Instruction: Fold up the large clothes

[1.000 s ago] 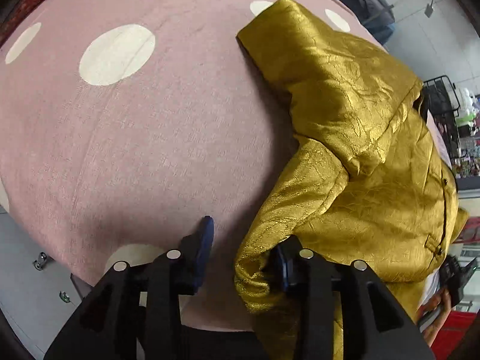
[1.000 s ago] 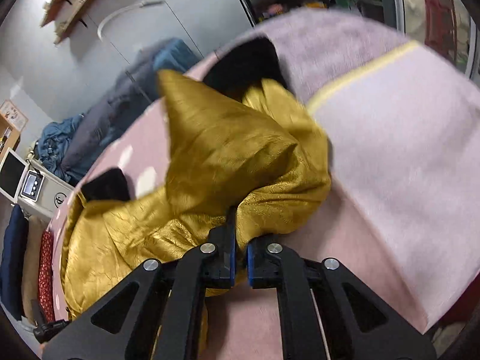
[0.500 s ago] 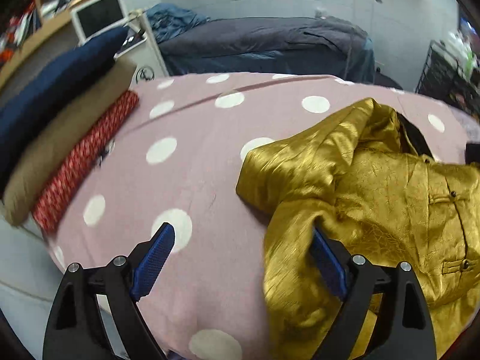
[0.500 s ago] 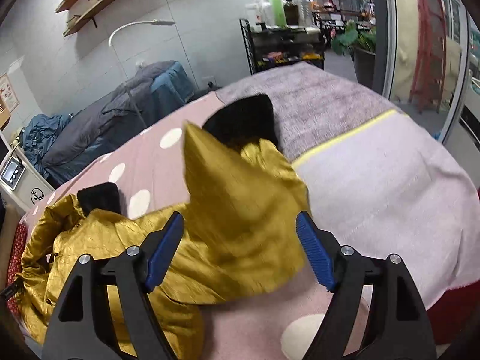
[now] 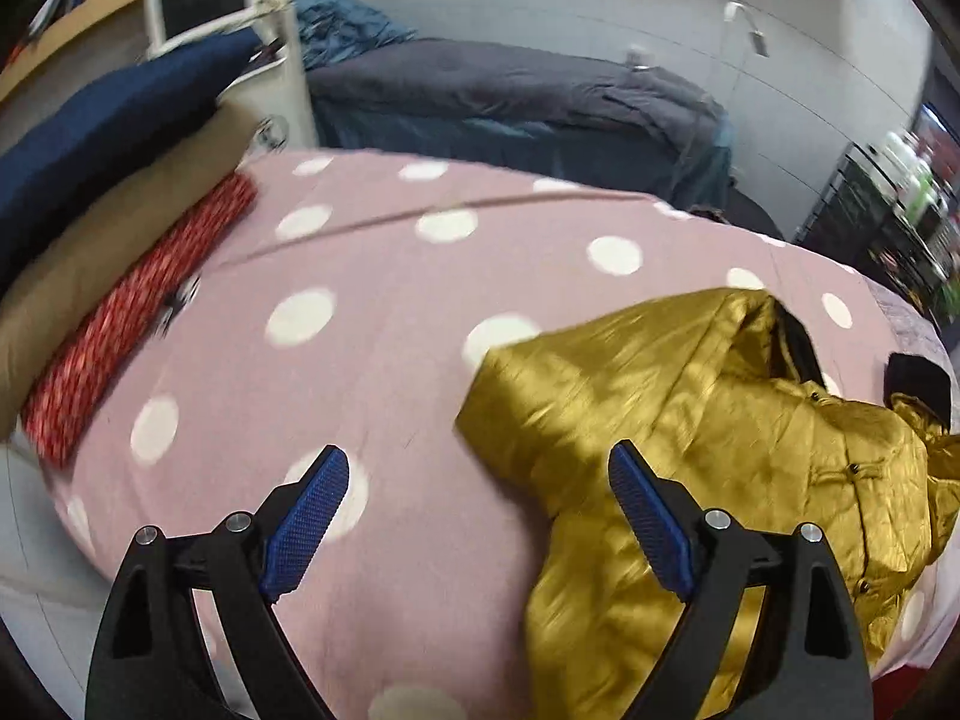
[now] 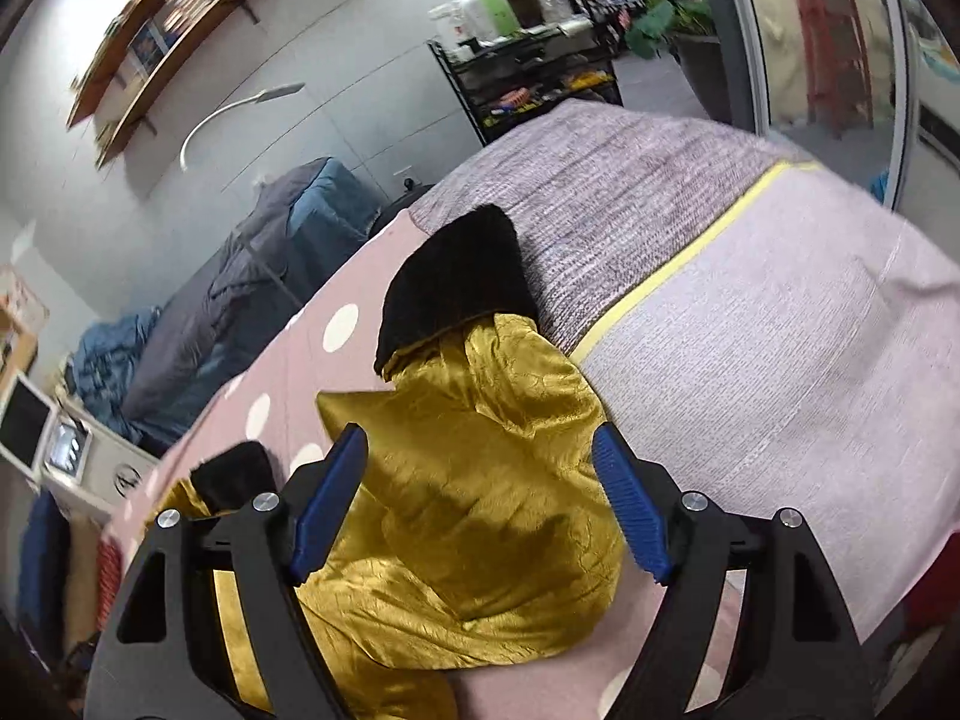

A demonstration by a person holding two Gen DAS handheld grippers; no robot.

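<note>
A shiny gold jacket (image 5: 708,420) with black fur cuffs lies on a pink polka-dot bed cover (image 5: 372,324). In the left wrist view its folded-in sleeve lies at the right, and my left gripper (image 5: 480,516) is open and empty above the cover beside it. In the right wrist view the jacket (image 6: 480,480) shows a sleeve folded over the body, ending in a black cuff (image 6: 456,282). My right gripper (image 6: 480,504) is open and empty just above the gold fabric.
Folded clothes in navy, tan and red (image 5: 108,228) are stacked at the left of the bed. A grey-blue bed (image 5: 510,96) stands behind. A pale lilac blanket with a yellow stripe (image 6: 750,312) covers the right side. A black shelf rack (image 6: 528,78) stands beyond.
Both grippers opened and let go of the gold sleeves, then drew back and up. The sleeves now lie folded over the jacket.
</note>
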